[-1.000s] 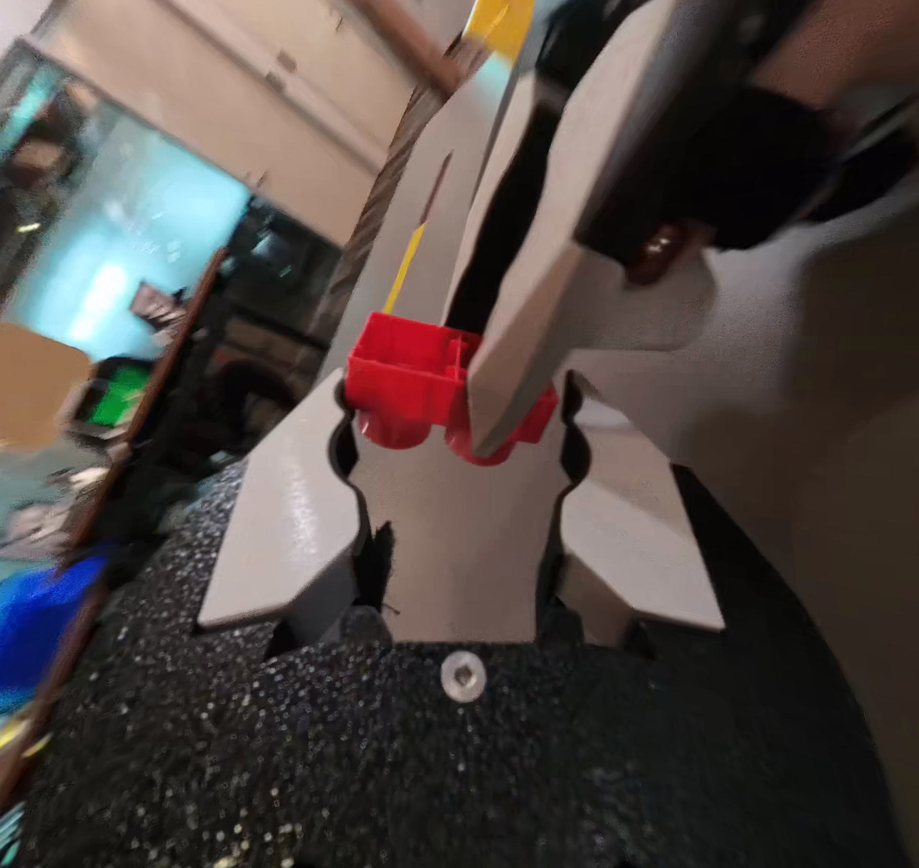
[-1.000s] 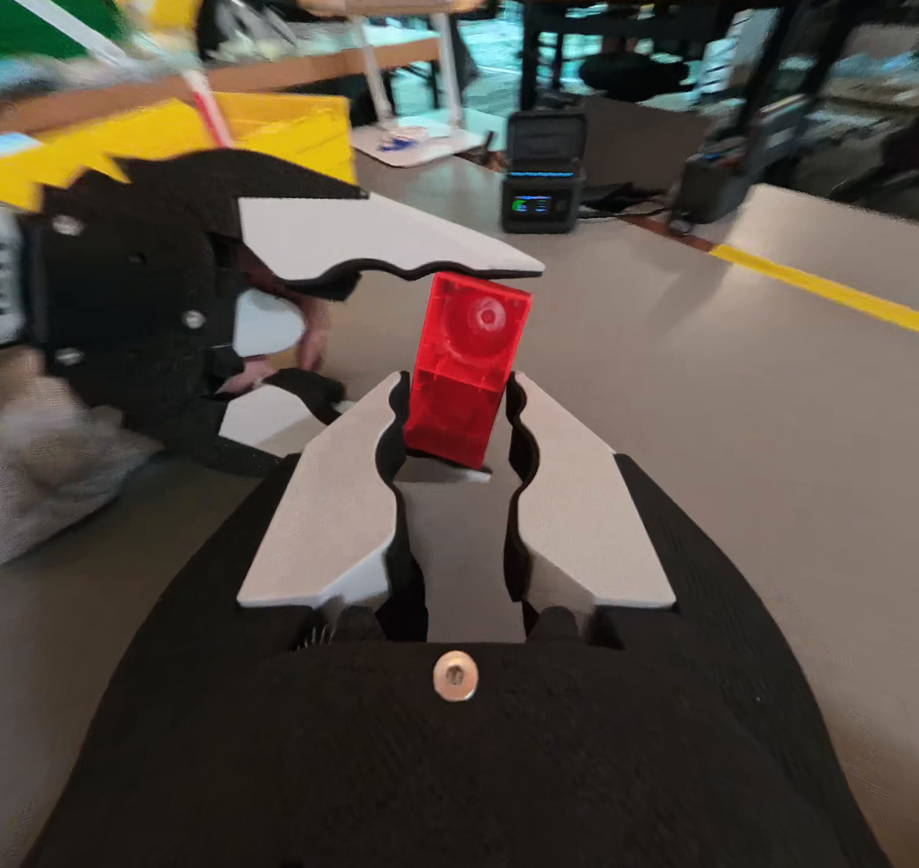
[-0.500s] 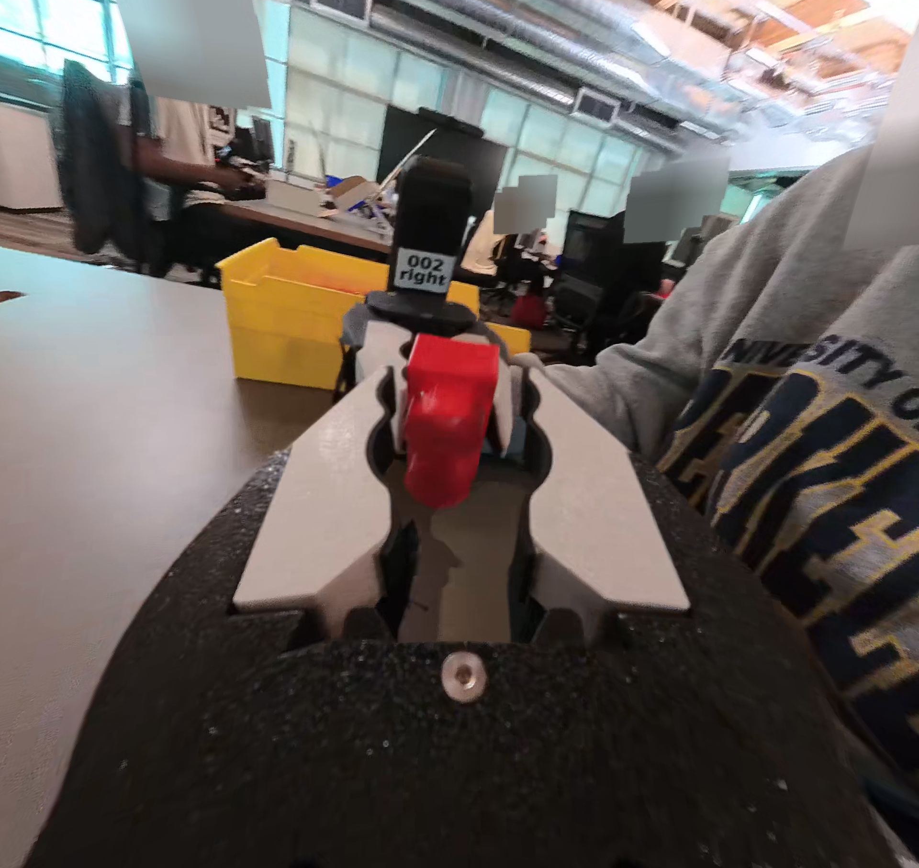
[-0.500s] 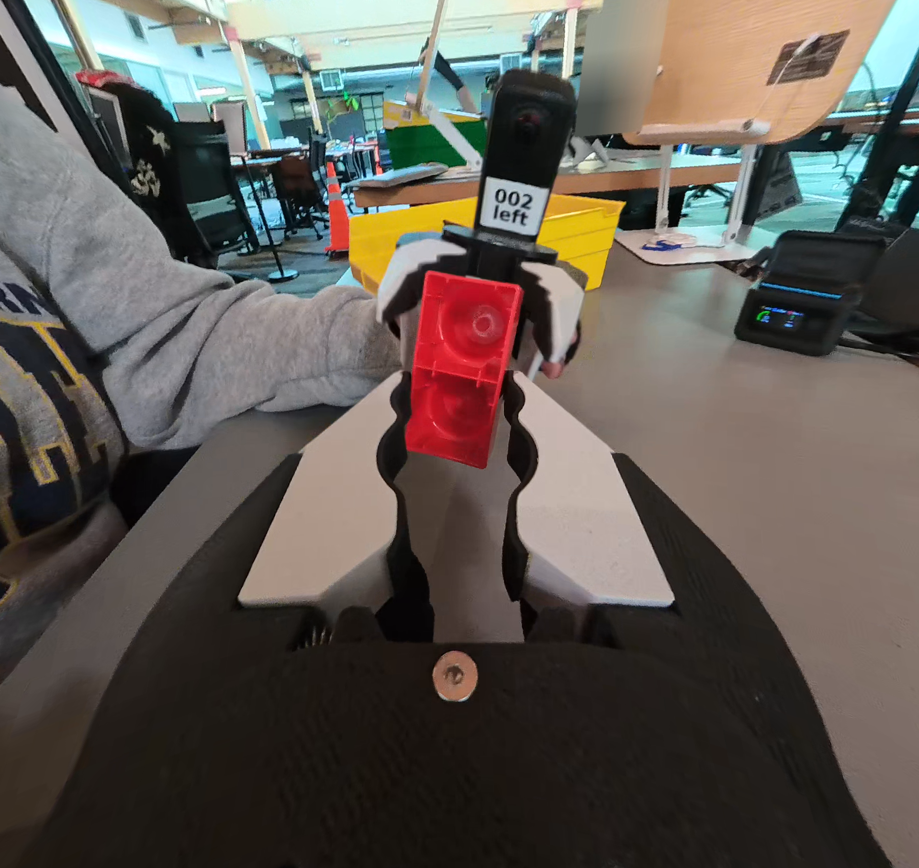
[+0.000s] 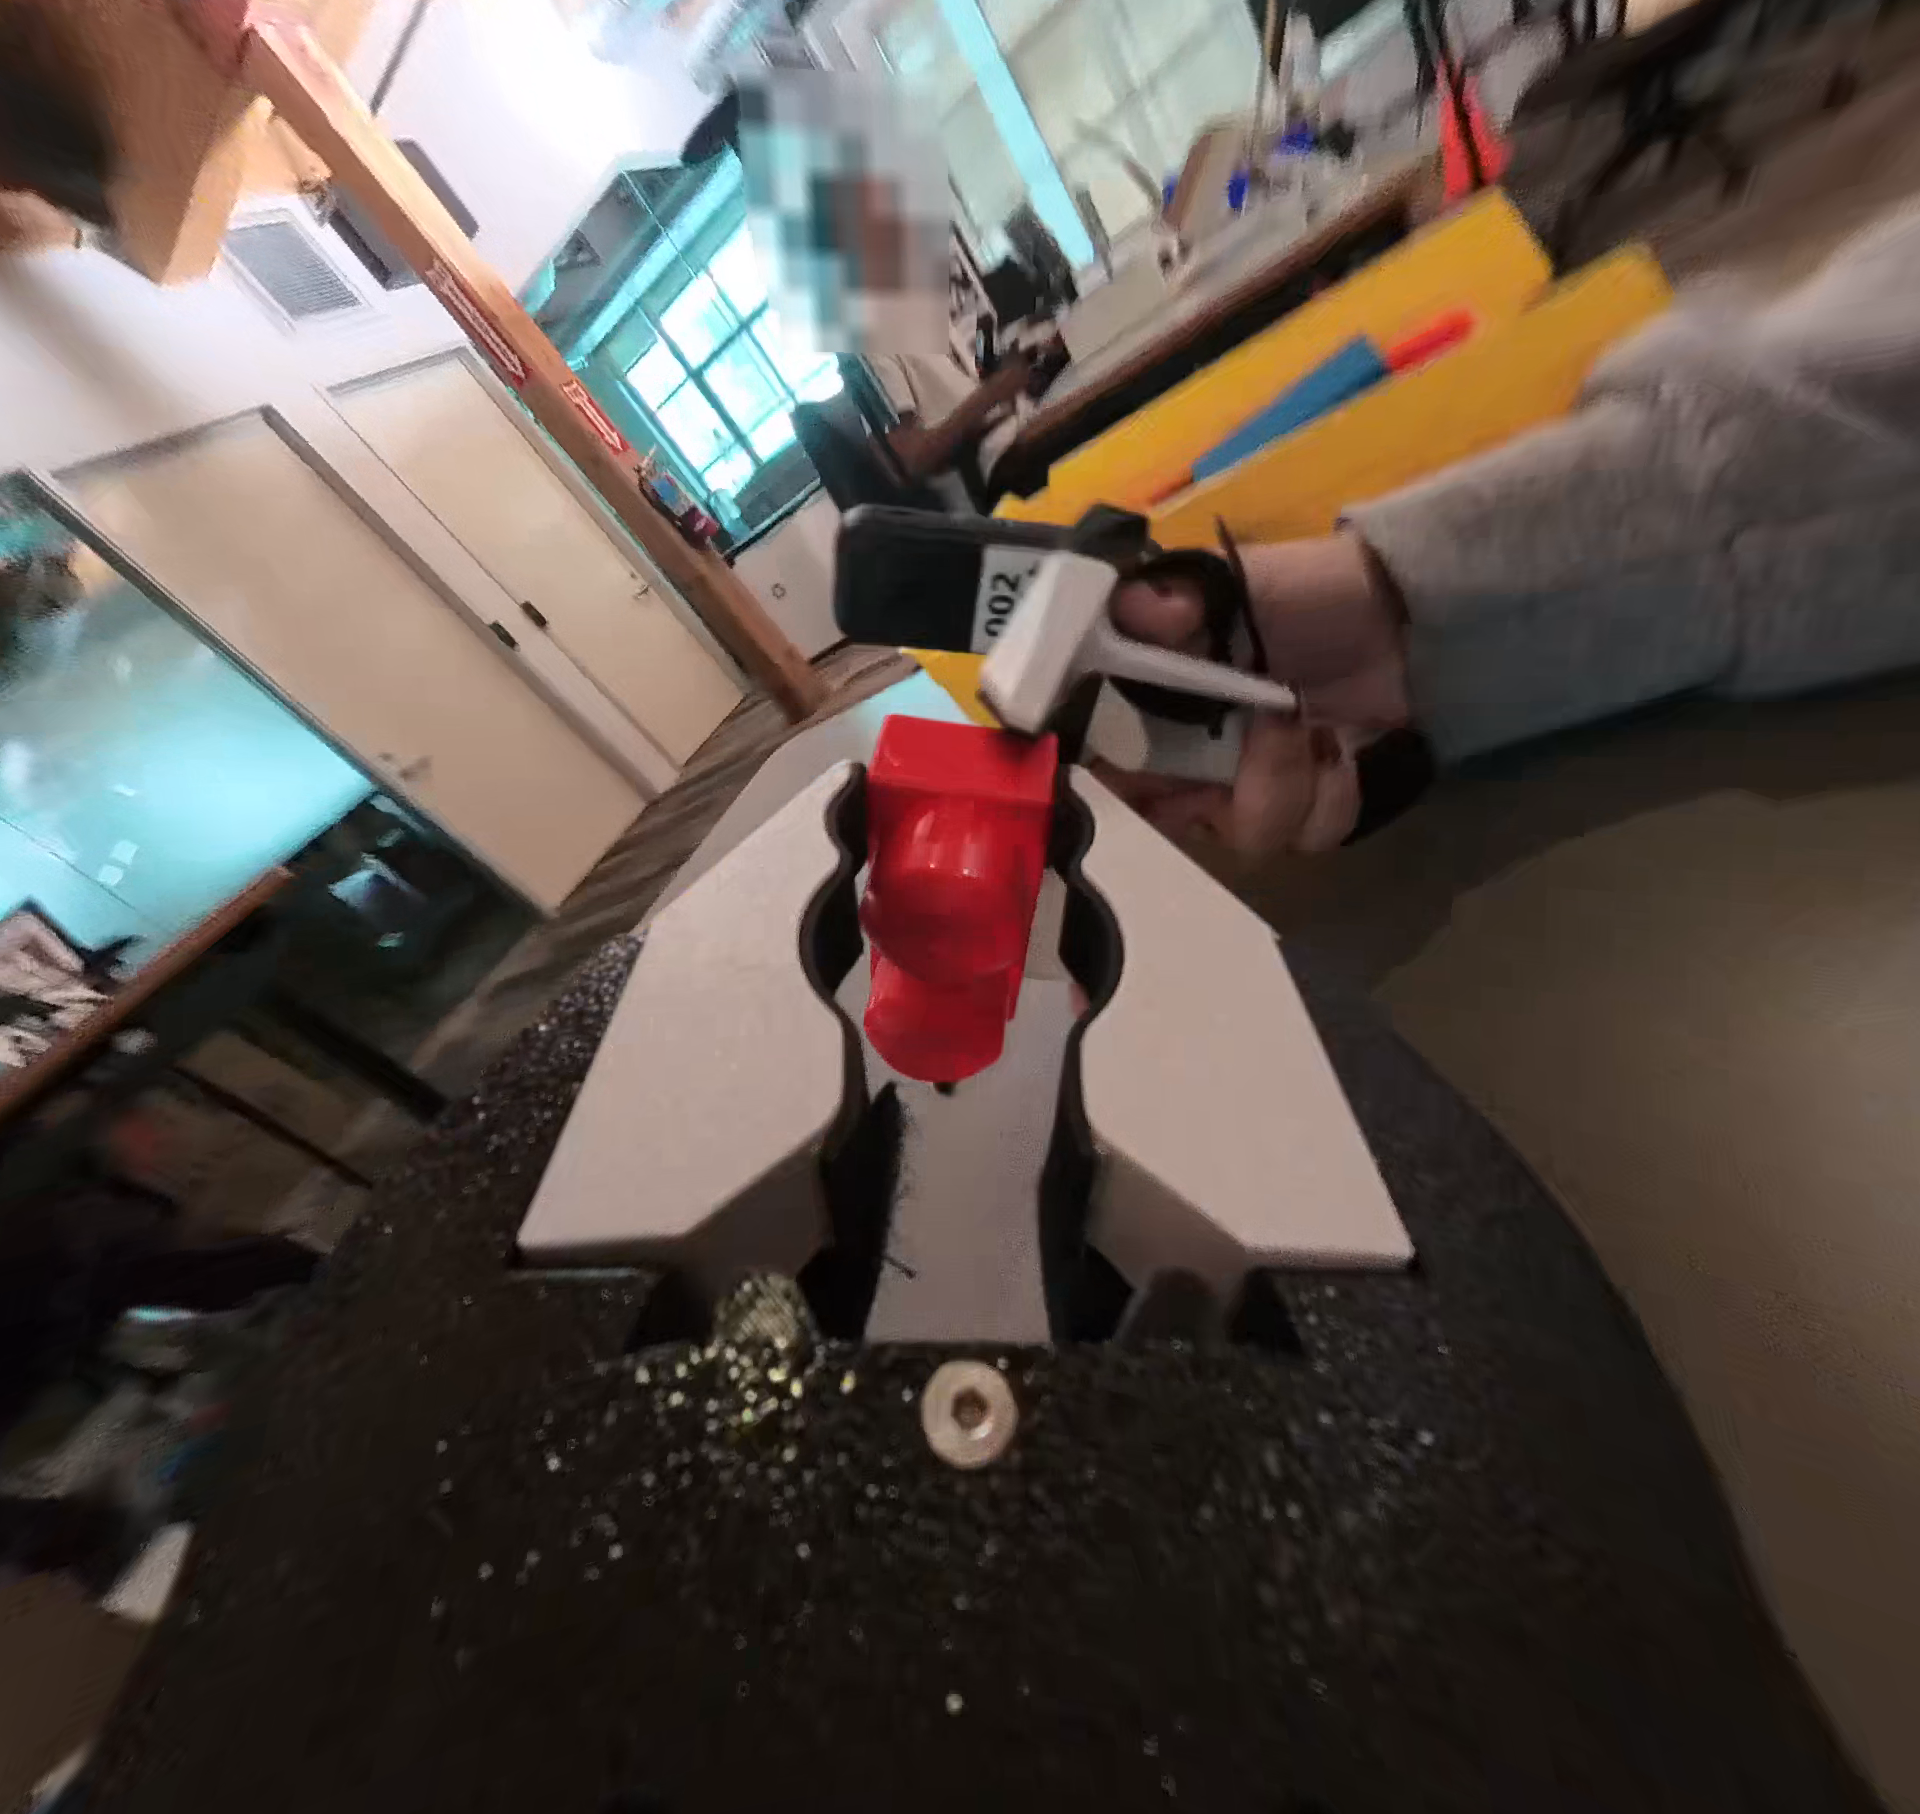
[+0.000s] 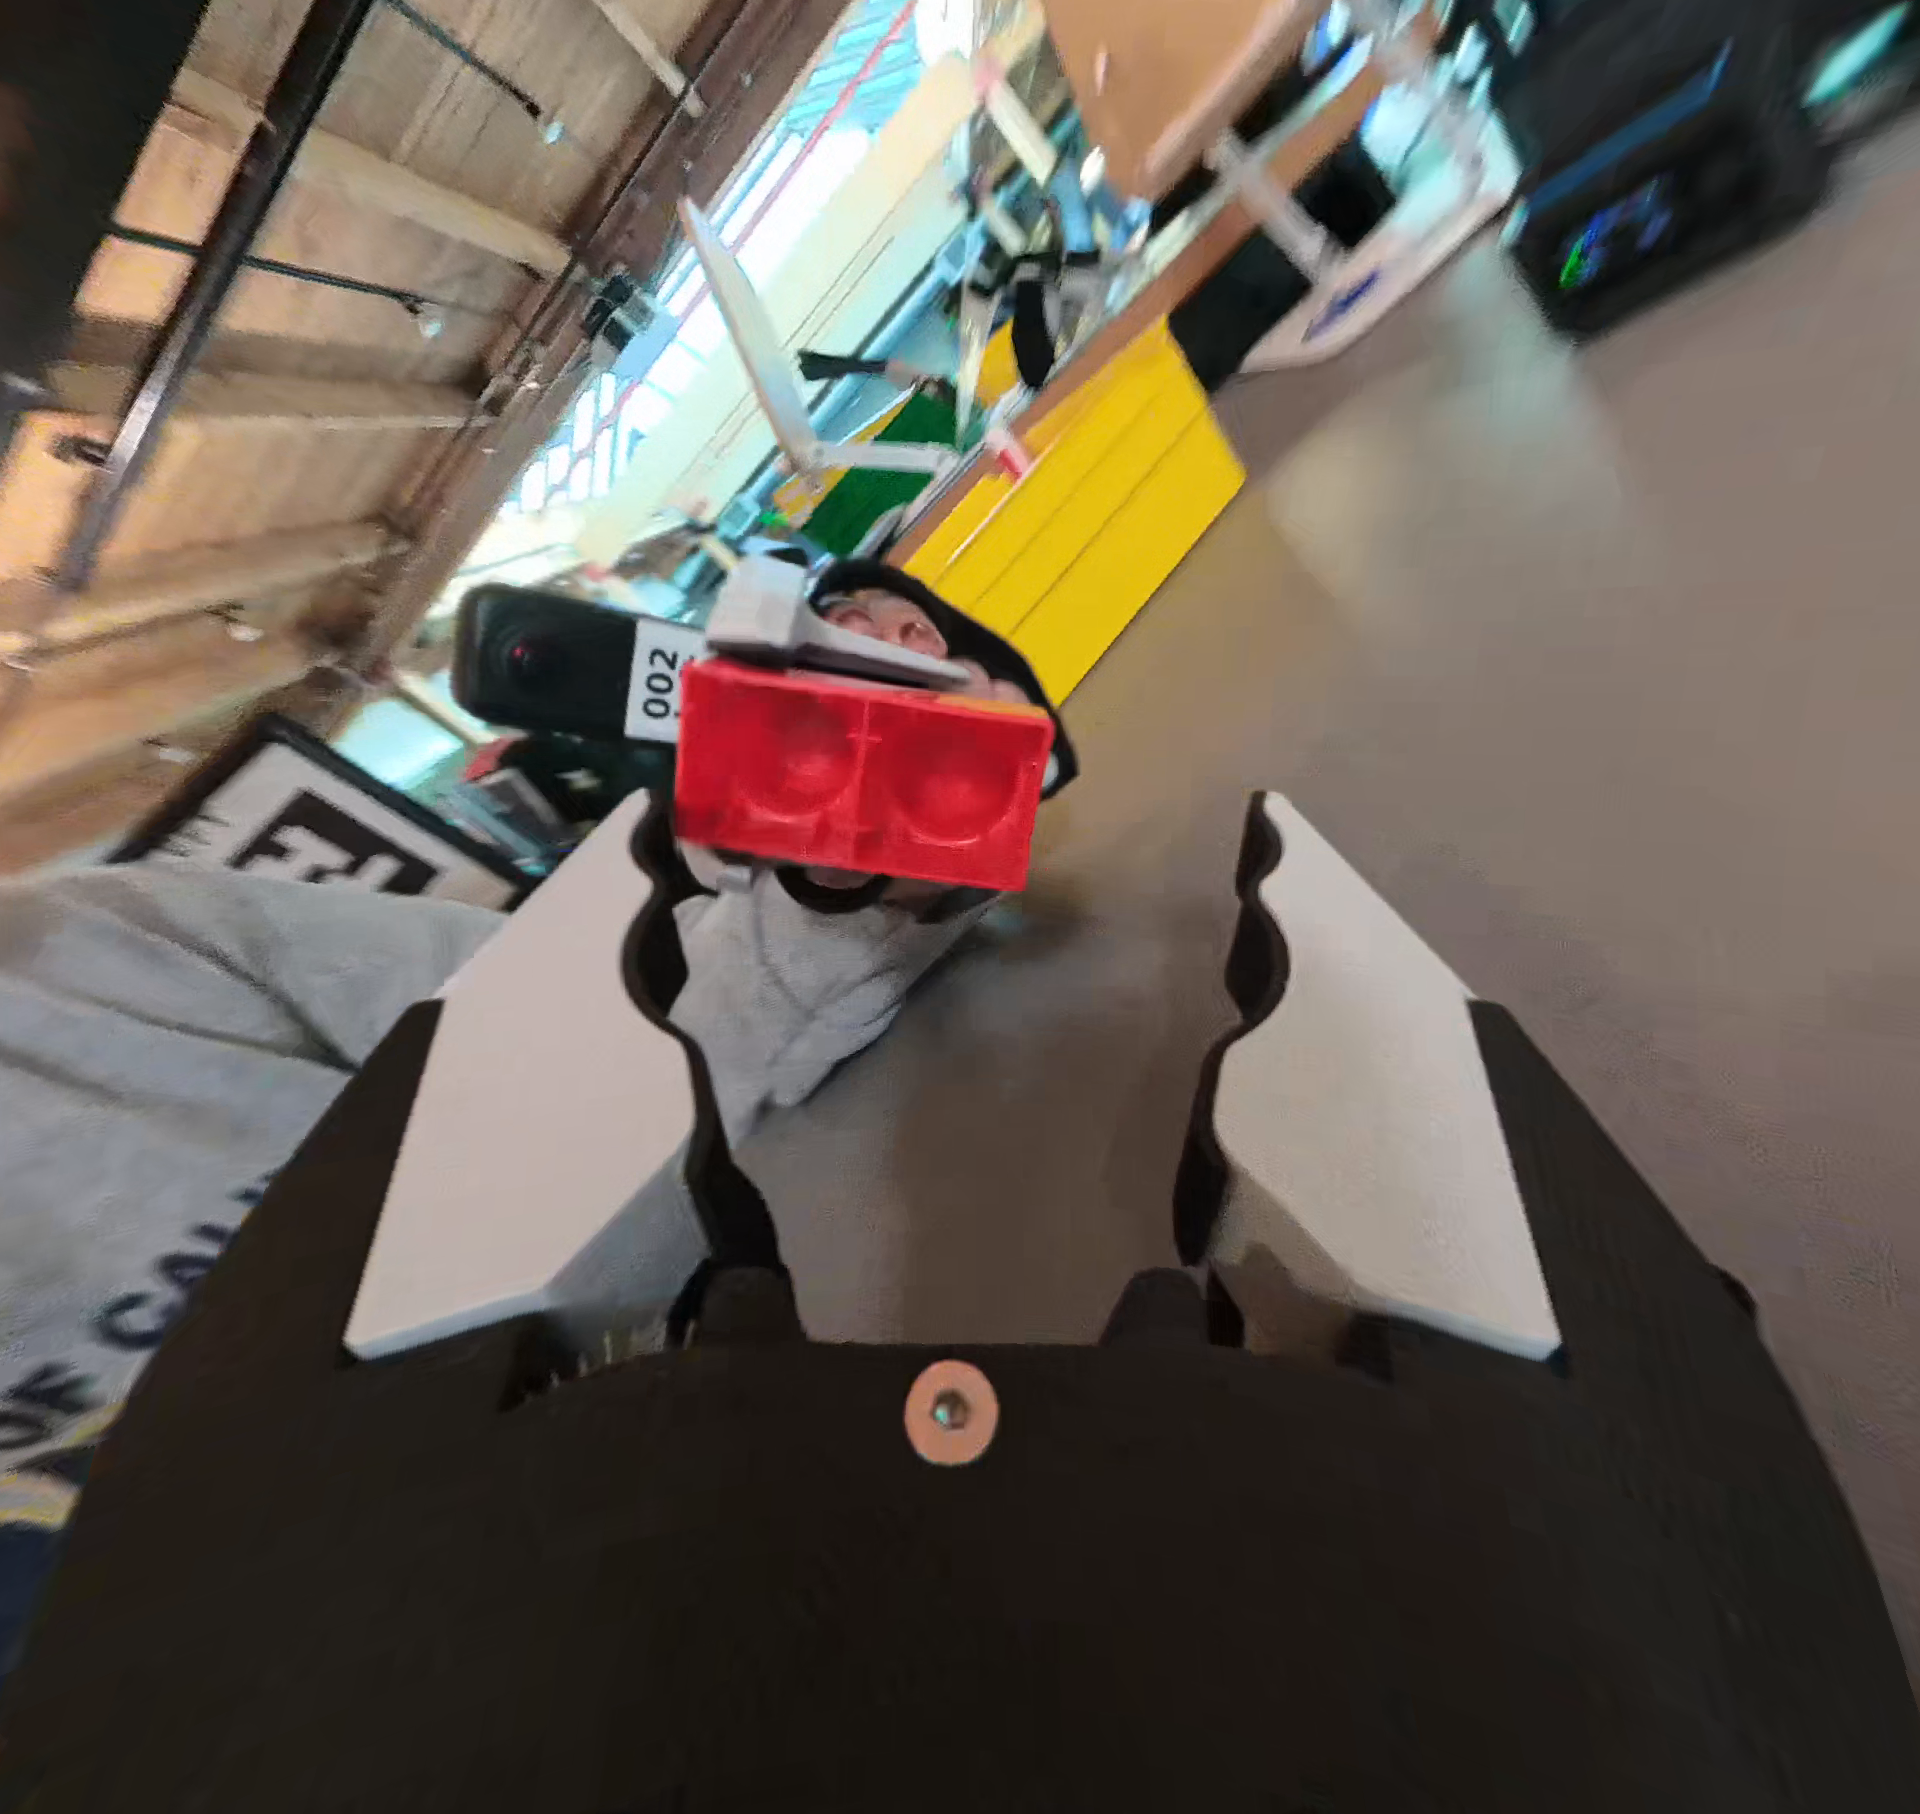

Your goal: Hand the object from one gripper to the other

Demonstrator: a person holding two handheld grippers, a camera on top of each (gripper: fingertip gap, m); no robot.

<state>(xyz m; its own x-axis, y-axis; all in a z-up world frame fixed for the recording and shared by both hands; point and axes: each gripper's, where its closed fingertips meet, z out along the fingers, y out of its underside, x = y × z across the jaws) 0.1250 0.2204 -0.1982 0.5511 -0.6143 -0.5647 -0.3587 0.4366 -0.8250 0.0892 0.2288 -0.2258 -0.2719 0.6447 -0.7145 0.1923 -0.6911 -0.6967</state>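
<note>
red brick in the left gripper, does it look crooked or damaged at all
No damage shows. The red brick sits a little askew between the left gripper's closed fingers, studs toward the camera. The right gripper is open and clear of it.
</note>
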